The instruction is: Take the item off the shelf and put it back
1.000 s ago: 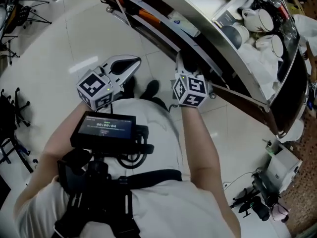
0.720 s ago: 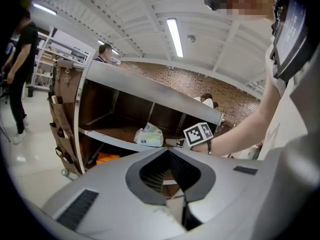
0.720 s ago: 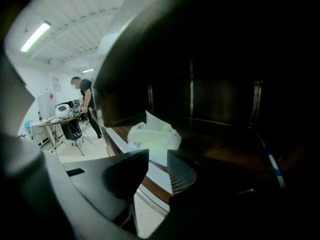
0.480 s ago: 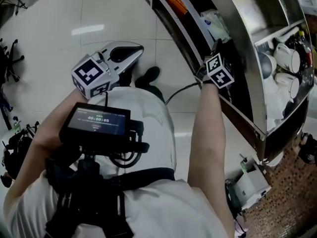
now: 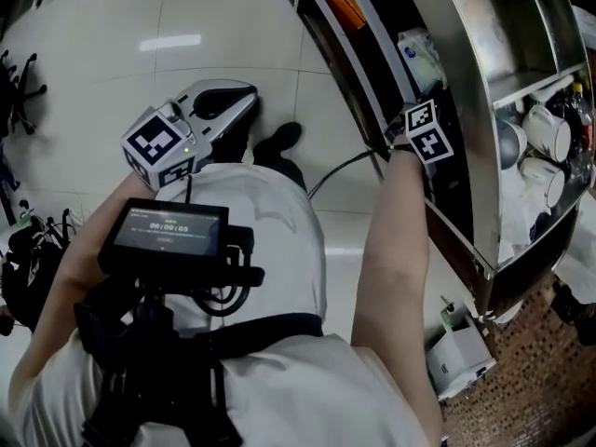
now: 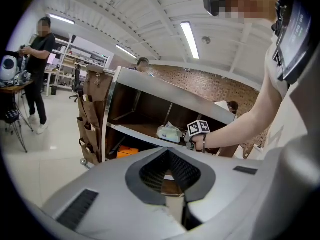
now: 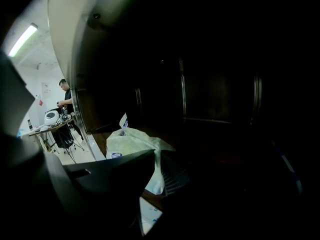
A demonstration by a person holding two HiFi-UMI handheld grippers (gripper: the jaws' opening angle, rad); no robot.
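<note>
Now: reached right arm straight into shelf (image 5: 463, 147), tipped right gripper (image 7: 156, 170) downward, just squeezed its jaws onto pale packet (image 7: 131, 143) lying on shelf board. Held left gripper (image 6: 173, 183) pinched together, empty, near chest.

Left tongs (image 6: 167, 154) closed, empty; ahead, shelf (image 6: 135, 133) holds white packet (image 6: 169, 132), right tongs (image 6: 196, 130) at it.

Metal shelf unit (image 5: 463, 101), pale plastic packet (image 5: 421, 59) on one board, white cups (image 5: 548, 130) further along
</note>
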